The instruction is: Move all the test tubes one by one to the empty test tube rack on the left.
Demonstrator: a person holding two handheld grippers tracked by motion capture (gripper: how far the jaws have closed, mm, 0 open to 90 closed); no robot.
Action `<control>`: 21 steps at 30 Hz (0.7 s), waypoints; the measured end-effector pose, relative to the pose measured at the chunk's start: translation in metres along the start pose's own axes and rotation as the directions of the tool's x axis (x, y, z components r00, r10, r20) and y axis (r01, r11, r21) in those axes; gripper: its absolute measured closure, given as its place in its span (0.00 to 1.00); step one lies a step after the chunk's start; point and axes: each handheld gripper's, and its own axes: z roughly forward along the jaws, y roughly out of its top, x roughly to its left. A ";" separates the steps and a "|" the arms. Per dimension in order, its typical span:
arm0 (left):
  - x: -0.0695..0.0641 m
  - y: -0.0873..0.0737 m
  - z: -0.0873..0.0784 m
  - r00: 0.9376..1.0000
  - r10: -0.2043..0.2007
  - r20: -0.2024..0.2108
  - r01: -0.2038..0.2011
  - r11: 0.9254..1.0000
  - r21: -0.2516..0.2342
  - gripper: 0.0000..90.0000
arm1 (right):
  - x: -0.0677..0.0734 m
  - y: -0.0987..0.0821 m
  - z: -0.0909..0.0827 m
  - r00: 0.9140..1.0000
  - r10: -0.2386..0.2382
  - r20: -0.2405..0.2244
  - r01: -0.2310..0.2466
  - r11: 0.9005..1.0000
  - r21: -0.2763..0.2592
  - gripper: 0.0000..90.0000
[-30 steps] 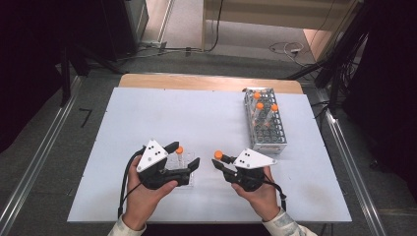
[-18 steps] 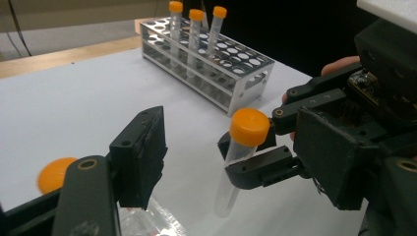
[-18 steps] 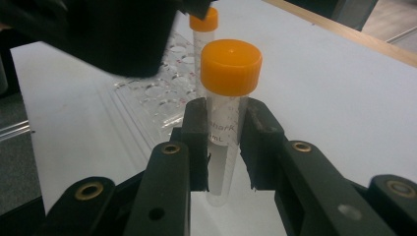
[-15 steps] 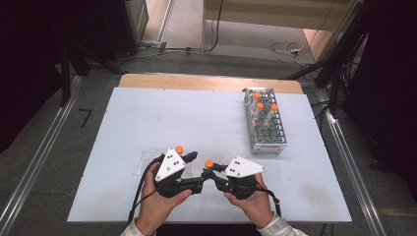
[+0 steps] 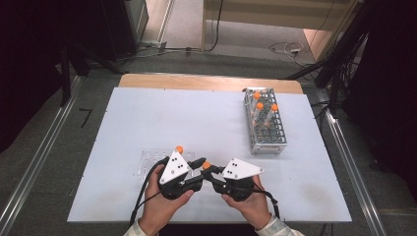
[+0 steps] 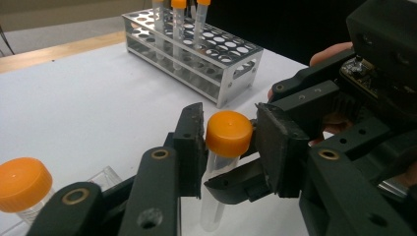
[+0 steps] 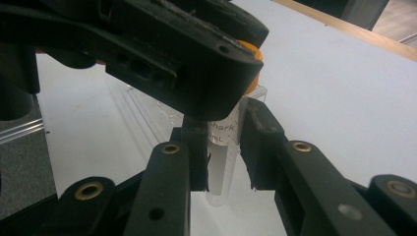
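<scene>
Where your two hands meet near the front edge of the surface [image 5: 123, 123], your right claw [image 7: 223, 147] pinches the clear body of a tube [image 7: 223, 162], held upright. Your left claw [image 6: 228, 142] has just been closing and now clamps that tube's orange cap [image 6: 229, 132] between its pads. Item: a second orange-capped tube [image 6: 22, 184] stands just beside, in a clear tray [image 5: 147, 162]. Item: a metal rack [image 5: 265, 125] with three capped tubes, well apart at the far right.

The clear tube [image 6: 215, 182] with an orange cap [image 6: 229, 132] stands upright; it is lifted just above the white table [image 5: 147, 113]. Printed markings show on its wall.
</scene>
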 end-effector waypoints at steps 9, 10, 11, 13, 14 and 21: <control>-0.001 0.000 0.000 1.000 0.004 -0.006 -0.004 1.000 -0.004 0.78 | 0.000 0.000 0.000 1.000 0.005 -0.004 -0.005 1.000 -0.003 0.79; 0.000 0.000 -0.001 1.000 0.003 -0.002 -0.003 1.000 -0.007 0.78 | 0.000 0.000 -0.001 1.000 0.007 -0.006 -0.007 1.000 -0.008 0.77; 0.000 0.001 -0.002 1.000 0.004 -0.002 -0.004 1.000 -0.011 0.78 | 0.000 0.001 -0.001 1.000 0.009 -0.012 -0.009 1.000 -0.011 0.73; 0.000 0.003 -0.004 1.000 0.003 0.000 -0.003 1.000 -0.015 0.78 | 0.001 0.002 -0.001 0.999 0.019 -0.029 -0.019 1.000 -0.021 0.61; 0.000 0.004 -0.006 1.000 0.001 0.002 -0.001 1.000 -0.021 0.78 | 0.001 0.002 -0.002 0.999 0.029 -0.039 -0.030 0.999 -0.028 0.56; 0.006 0.013 -0.019 1.000 -0.027 0.001 0.027 0.998 -0.055 0.78 | 0.001 0.003 -0.003 0.995 0.062 -0.080 -0.066 0.997 -0.048 0.34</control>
